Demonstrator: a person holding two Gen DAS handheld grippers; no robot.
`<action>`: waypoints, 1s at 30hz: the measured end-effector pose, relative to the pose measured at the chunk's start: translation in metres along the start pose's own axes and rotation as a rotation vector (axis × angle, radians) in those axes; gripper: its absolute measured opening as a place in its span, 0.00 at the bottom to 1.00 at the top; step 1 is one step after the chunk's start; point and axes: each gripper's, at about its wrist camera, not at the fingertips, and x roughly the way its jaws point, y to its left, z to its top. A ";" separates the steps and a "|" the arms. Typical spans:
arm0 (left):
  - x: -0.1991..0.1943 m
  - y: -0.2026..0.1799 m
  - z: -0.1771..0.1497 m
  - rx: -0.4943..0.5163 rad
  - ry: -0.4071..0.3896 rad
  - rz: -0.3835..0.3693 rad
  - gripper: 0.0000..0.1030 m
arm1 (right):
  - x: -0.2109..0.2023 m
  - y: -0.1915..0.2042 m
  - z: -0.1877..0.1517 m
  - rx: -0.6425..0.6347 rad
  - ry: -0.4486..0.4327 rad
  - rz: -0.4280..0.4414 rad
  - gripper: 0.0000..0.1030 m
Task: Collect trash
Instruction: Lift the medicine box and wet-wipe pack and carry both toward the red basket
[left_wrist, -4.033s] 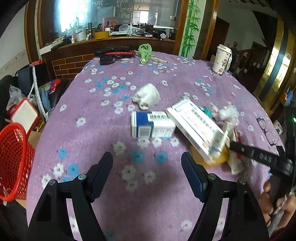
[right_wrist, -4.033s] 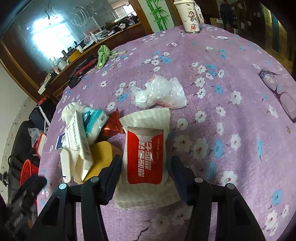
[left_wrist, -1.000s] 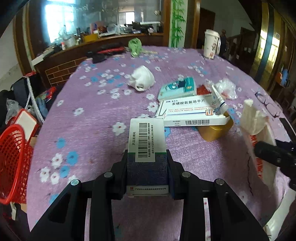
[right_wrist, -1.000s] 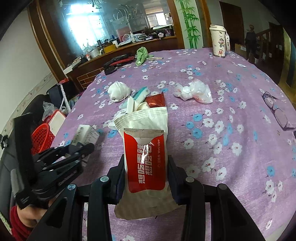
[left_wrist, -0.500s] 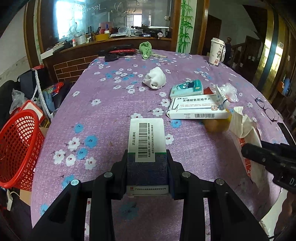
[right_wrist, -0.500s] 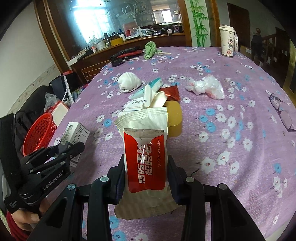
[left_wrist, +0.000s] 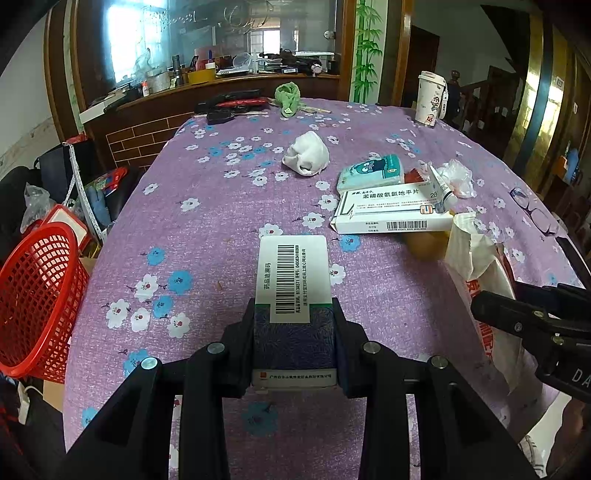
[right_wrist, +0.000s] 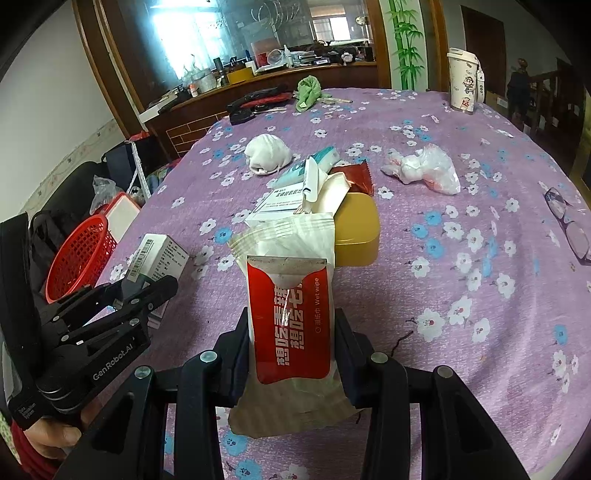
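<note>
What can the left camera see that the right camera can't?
Only the left wrist view shows the barcode face of the small box head-on, clamped in the left gripper, and the small tube lying on the long white box.

Only the right wrist view shows the red front of the wet wipe pack, clamped in the right gripper, and the whole yellow container.

Both show the red basket, the white crumpled wad, the paper cup and the glasses.
</note>
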 end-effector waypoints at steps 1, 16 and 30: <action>0.000 -0.001 0.000 0.002 0.000 0.001 0.32 | 0.001 0.000 0.000 -0.001 0.001 0.001 0.42; -0.001 -0.001 -0.001 0.014 -0.001 0.014 0.32 | 0.006 0.005 -0.001 -0.002 0.020 0.008 0.42; -0.009 0.006 -0.002 0.001 -0.014 0.017 0.32 | 0.008 0.017 0.001 -0.028 0.025 0.013 0.42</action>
